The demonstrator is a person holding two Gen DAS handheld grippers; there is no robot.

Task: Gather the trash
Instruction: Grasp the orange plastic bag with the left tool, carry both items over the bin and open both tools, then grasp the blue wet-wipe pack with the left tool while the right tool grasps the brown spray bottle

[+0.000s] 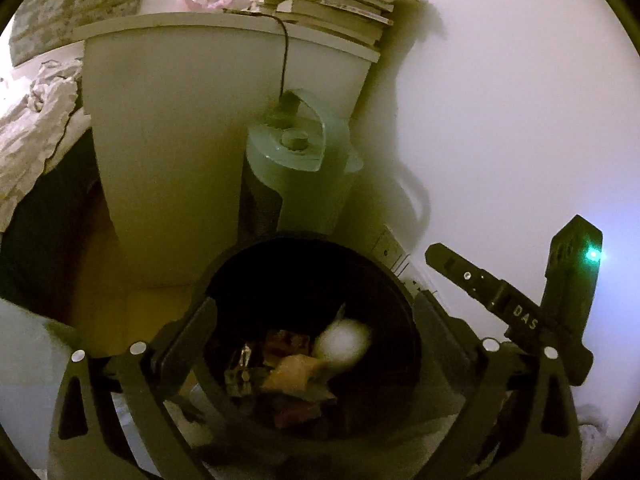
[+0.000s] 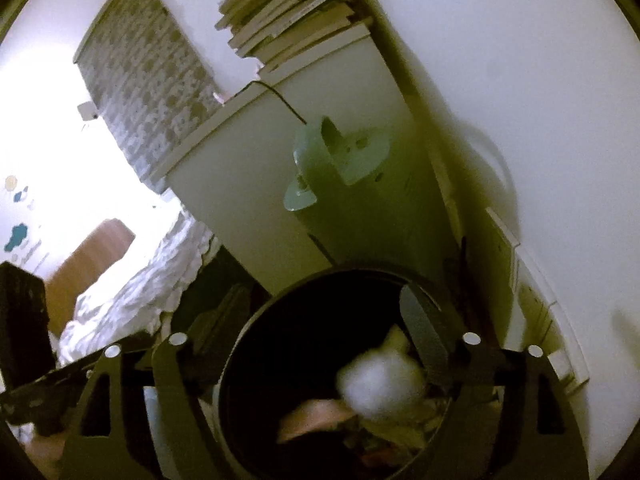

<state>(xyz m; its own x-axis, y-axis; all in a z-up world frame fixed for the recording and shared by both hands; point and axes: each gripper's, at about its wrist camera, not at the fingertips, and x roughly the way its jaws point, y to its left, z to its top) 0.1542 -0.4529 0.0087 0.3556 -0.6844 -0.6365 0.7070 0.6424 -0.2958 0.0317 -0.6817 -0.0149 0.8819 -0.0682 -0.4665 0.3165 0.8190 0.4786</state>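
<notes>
A round black bin (image 1: 404, 300) sits on the floor right below both grippers, and it holds wrappers, a tan scrap (image 1: 290, 374) and a white crumpled ball (image 1: 342, 342). My left gripper (image 1: 314, 322) is open, its fingers (image 1: 192, 328) spread over the bin's rim with nothing between them. A black finger (image 1: 472, 280) of the right gripper shows to the right of the bin. In the right wrist view the right gripper (image 2: 324, 316) is open above the bin (image 2: 240, 340). The white ball (image 2: 380, 384) is blurred there, lying free of the pads over the trash.
A white cabinet (image 1: 180, 140) stands just behind the bin, with a stack of books (image 1: 332, 4) on top. A pale green appliance (image 1: 300, 152) with a dark cable stands between the cabinet and the white wall (image 1: 520, 100). A bed with rumpled linen (image 1: 32, 128) is on the left.
</notes>
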